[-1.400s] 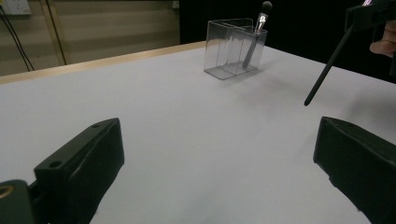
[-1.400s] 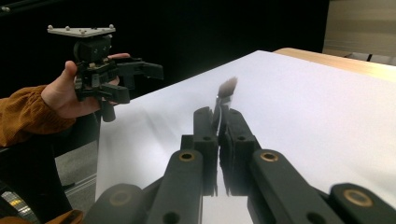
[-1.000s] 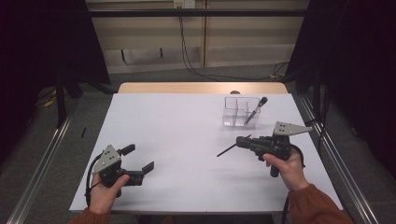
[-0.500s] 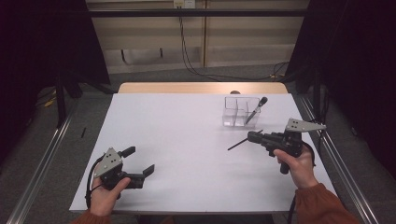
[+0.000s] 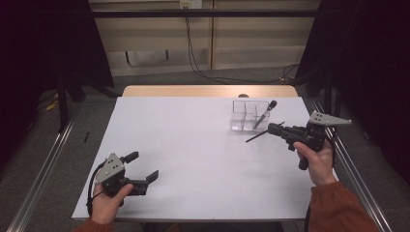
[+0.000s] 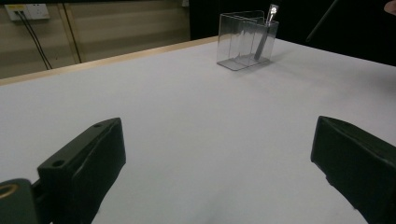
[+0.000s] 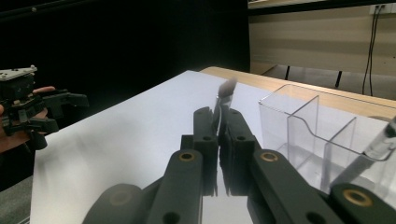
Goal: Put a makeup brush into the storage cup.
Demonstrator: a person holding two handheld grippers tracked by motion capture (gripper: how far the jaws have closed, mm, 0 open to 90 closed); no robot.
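Beside clear organizer (image 5: 249,116) (one brush (image 5: 265,113) inside) | right tongs (image 5: 271,129) pinching brush (image 5: 263,132) | left tongs (image 5: 142,166) spread

A white table (image 5: 193,145) with a wooden strip along its far edge carries the things. A clear divided holder (image 5: 249,116) stands on it near the far right corner, a dark-handled brush (image 5: 265,114) leaning inside.
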